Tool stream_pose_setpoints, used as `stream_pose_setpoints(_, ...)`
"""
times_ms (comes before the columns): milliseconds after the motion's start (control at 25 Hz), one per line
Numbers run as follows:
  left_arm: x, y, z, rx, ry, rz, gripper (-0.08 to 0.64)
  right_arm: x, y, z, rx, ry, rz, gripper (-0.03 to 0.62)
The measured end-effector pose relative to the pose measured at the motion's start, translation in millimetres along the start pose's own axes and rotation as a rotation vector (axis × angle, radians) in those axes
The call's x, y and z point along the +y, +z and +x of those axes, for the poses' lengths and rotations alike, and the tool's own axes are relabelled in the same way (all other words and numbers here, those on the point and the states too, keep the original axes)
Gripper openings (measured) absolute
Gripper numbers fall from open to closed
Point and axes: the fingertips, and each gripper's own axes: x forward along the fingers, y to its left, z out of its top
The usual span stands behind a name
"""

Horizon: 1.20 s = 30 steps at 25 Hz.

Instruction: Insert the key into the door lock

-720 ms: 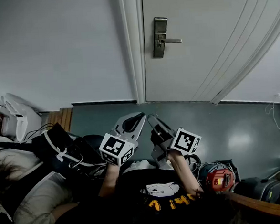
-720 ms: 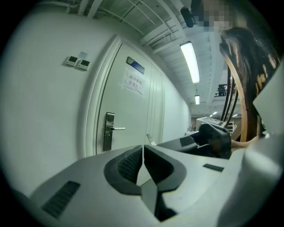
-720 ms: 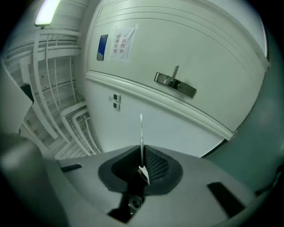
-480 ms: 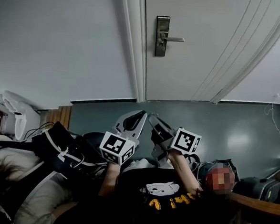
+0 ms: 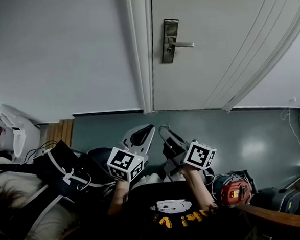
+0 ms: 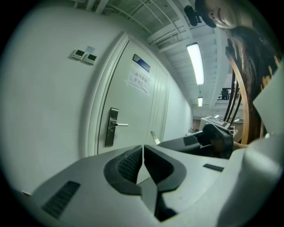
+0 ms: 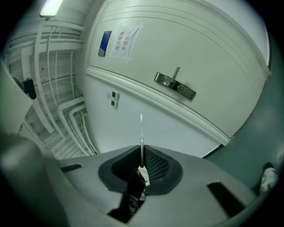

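Observation:
The white door (image 5: 226,39) is closed, with a metal lock plate (image 5: 169,41) and lever handle (image 5: 183,45) near its left edge. Both grippers sit low in the head view, far below the lock and pointing toward the door. My right gripper (image 5: 163,130) is shut on a thin metal key (image 7: 141,131), whose blade sticks out past the jaw tips toward the lock plate (image 7: 175,86). My left gripper (image 5: 149,129) is shut with nothing between its jaws. It sits just left of the right one. The left gripper view shows the lock plate (image 6: 112,127) and the key tip (image 6: 154,137).
A white door frame (image 5: 142,51) separates the door from the plain wall at left. Dark bags and cables (image 5: 66,169) lie on the floor at left, beside a white object (image 5: 12,134). A red device (image 5: 235,190) lies at right. A paper notice (image 6: 138,80) hangs on the door.
The head view has shifted slightly, so the lock sits a little differently in the frame. Both grippers stay low and close together, the key still gripped.

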Motion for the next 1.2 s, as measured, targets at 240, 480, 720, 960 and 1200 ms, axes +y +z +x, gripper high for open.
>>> stream_pose_setpoints(240,12.7,-2.6,28.3,0.015,-0.004,0.014,0.017,-16.5,28.8,13.7,-0.019,0.016,0.005,0.021)
stream_pose_setpoints(480,48.7,6.5,92.6,0.024,0.027,0.032,0.017,-63.5,86.1,54.8,0.016,0.013,0.044,0.021)
stream_pose_setpoints(720,81.2,26.3,149.2,0.022,0.094,0.042,0.017,-90.7,143.1,89.7,0.064,0.039,0.060,0.021)
stream_pose_setpoints(960,94.8,35.1,190.4,0.044,0.133,0.043,0.017,-109.2,184.2,107.6,0.091,0.080,0.071,0.021)
stream_pose_setpoints(1200,96.7,46.2,228.2,0.044,0.147,0.049,0.017,-124.0,215.4,112.7,0.107,0.107,0.083,0.021)
